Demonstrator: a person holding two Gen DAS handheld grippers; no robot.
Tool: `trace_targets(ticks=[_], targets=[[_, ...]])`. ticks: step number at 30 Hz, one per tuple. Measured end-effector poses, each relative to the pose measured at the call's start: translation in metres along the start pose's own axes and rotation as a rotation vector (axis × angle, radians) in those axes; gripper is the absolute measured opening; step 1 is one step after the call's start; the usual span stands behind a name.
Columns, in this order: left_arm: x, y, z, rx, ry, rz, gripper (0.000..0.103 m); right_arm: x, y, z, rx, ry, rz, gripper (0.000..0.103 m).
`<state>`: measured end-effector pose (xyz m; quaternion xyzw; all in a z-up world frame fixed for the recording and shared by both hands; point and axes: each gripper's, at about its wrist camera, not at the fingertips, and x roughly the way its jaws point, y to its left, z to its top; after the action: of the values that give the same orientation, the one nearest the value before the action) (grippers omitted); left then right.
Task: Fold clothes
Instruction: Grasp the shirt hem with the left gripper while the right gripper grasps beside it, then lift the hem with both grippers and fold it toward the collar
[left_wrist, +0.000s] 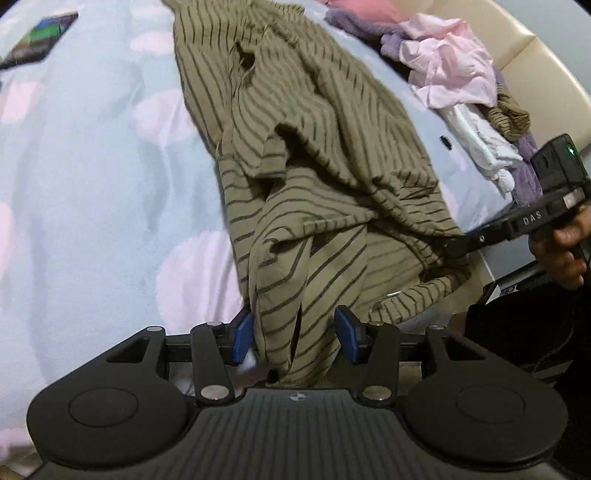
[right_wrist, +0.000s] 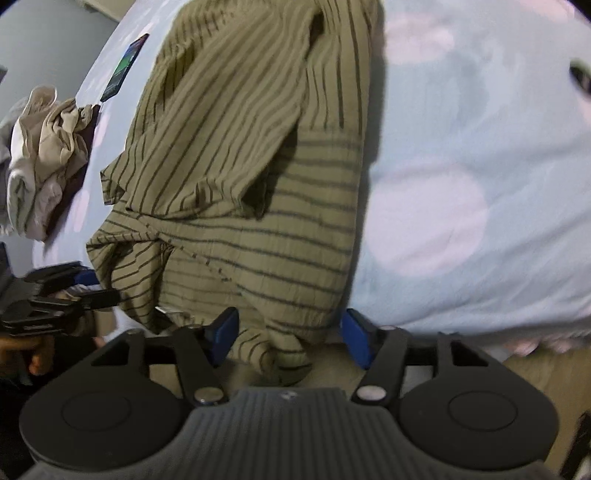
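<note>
An olive shirt with thin dark stripes (left_wrist: 314, 155) lies crumpled on the pale blue bedspread (left_wrist: 92, 184). Its near hem hangs over the bed edge. My left gripper (left_wrist: 295, 338) is open at that edge, and a hanging fold of the shirt fills the gap between its blue pads (left_wrist: 242, 338). My right gripper (right_wrist: 290, 338) is also open, with a bunched corner of the shirt (right_wrist: 258, 229) lying between its fingers and short of the right-hand pad (right_wrist: 356, 343). In the left wrist view the right gripper (left_wrist: 456, 249) pokes into the shirt's right side, held by a hand (left_wrist: 561, 254).
A pile of pink, white and purple clothes (left_wrist: 454, 70) lies at the far right by a cream headboard (left_wrist: 535, 74). A phone (left_wrist: 38, 38) lies on the bedspread at the far left. Beige and white crumpled garments (right_wrist: 44, 162) sit at the bed's left side.
</note>
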<state>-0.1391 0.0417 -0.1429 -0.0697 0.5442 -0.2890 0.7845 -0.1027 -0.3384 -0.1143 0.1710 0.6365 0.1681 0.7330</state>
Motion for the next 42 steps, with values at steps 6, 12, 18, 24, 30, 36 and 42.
trace_targets(ticks=[6, 12, 18, 24, 30, 36, 42], targets=[[0.001, -0.002, 0.009, 0.012, 0.028, 0.016, 0.001, -0.006, 0.003, 0.000, -0.020, -0.012, 0.034, 0.006], [-0.019, -0.005, 0.010, 0.012, 0.036, -0.001, 0.001, -0.040, 0.027, -0.003, -0.123, -0.036, 0.076, 0.006], [-0.036, -0.002, 0.011, -0.011, 0.044, -0.003, 0.001, -0.065, 0.022, -0.004, -0.111, -0.041, 0.080, 0.006], [-0.044, -0.005, 0.010, -0.007, 0.069, -0.005, 0.001, -0.056, 0.006, -0.007, -0.086, 0.033, 0.054, 0.006], [-0.048, -0.013, 0.001, 0.028, 0.133, -0.011, 0.001, -0.051, 0.007, -0.018, -0.086, 0.107, 0.050, 0.006], [-0.068, -0.009, 0.001, 0.003, 0.170, -0.050, 0.001, -0.054, 0.008, -0.023, -0.076, 0.144, 0.079, 0.006], [-0.084, 0.004, 0.047, -0.063, 0.127, -0.125, 0.001, -0.084, 0.008, 0.017, -0.012, 0.055, 0.173, 0.006]])
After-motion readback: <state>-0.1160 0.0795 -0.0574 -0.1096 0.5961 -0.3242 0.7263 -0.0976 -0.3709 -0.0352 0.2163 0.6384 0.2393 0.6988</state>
